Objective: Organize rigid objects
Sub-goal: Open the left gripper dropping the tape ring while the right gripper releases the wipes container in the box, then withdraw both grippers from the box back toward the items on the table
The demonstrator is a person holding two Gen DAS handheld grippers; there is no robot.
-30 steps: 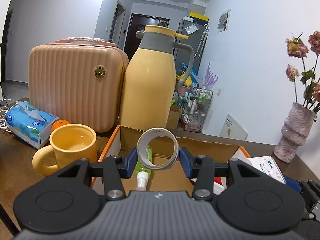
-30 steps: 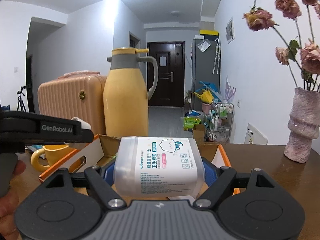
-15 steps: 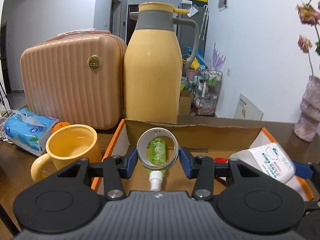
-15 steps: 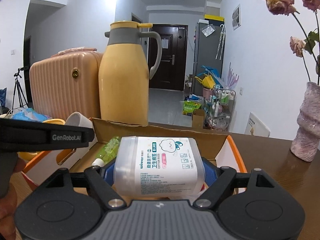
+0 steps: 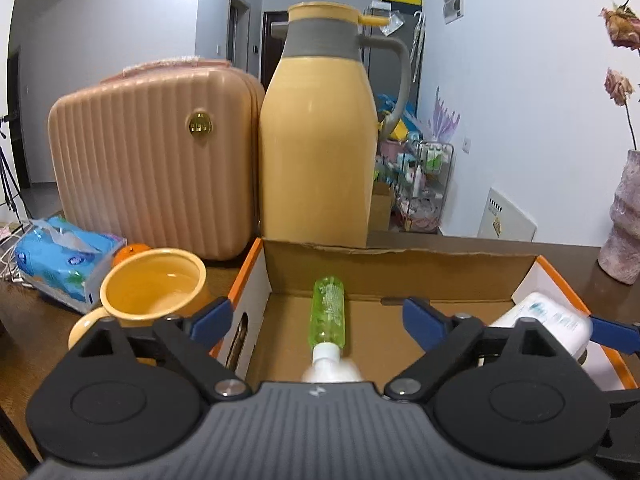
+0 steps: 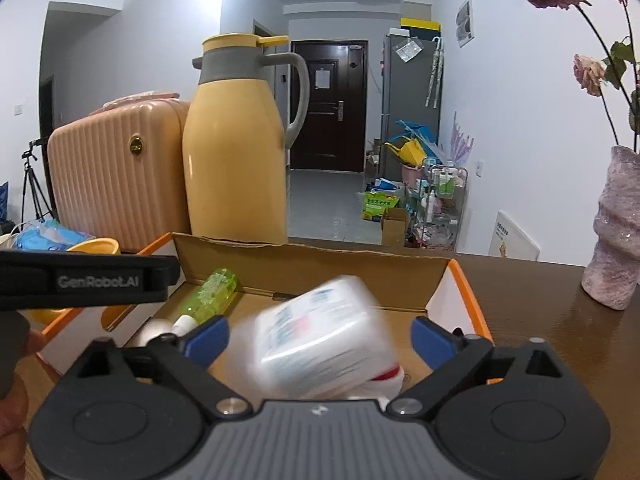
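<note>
"GenRobot.AI" reads in grey letters along the black body of the left gripper (image 6: 84, 282) as it crosses the right wrist view; the blue print on the white cotton-swab tub (image 6: 320, 334) is motion-blurred and unreadable. Both pairs of fingers have just been opening and stand released: the right gripper (image 6: 320, 338) has the tub between its blue fingers but clear of them, tilted over the floor of the cardboard box (image 5: 400, 264), with something red and white under it. In the left wrist view the left gripper's spread fingers (image 5: 210, 318) grasp nothing; a blurred white roll (image 5: 332, 370) lies low between them in the box, beside a green spray bottle (image 5: 329, 310) lying flat, white cap nearest. Left of the box a yellow mug (image 5: 154, 290) sits on the table (image 6: 540, 320), with a blue tissue pack (image 5: 64, 254) beyond. Behind stand a yellow thermos jug (image 5: 320, 140) and a ribbed pink case (image 5: 148, 160); a pink vase (image 6: 616, 232) of dried roses stands right.
</note>
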